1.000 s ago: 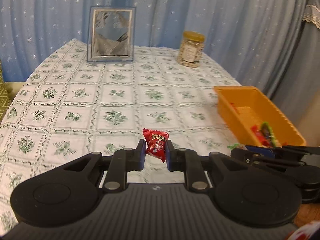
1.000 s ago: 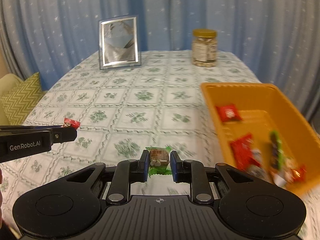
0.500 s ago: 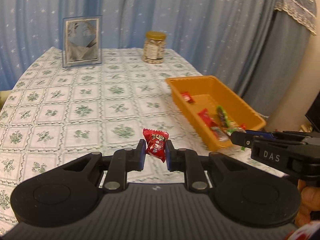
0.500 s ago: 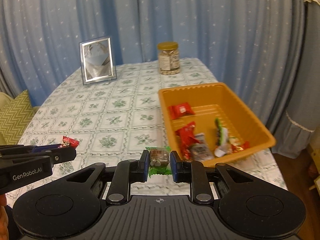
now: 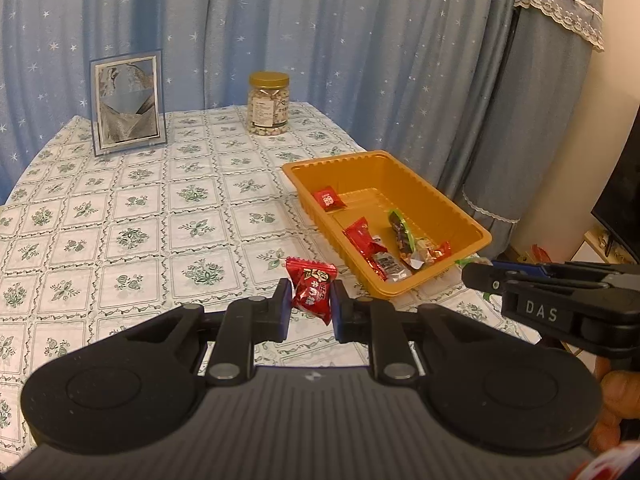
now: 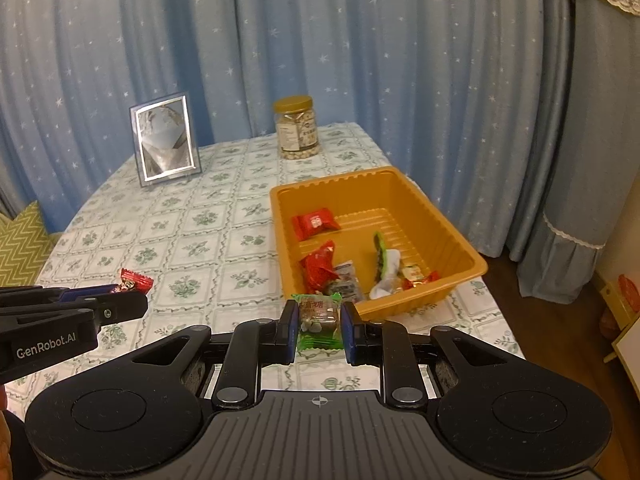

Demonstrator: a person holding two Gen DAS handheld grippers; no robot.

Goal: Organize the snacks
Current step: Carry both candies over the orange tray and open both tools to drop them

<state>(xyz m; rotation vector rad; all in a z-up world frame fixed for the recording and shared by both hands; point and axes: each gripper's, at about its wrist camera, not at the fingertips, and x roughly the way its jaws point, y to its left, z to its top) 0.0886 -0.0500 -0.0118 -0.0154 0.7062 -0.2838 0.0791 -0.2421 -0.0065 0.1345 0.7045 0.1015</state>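
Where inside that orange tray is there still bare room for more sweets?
In the orange plastic tray, the far end behind the square red packet is bare, as is the ribbed strip along the right wall. The near end is crowded: a crumpled red wrapper, a green-edged bar and small wrapped sweets cluster there.

A home, surely a living or dining room: star-dotted blue curtains (image 6: pixel 360 60) hang behind a table (image 5: pixel 132 216) in a floral cloth. A picture frame (image 5: pixel 127 107) and nut jar (image 5: pixel 268 103) stand there, a zigzag cushion (image 6: pixel 20 244) alongside.
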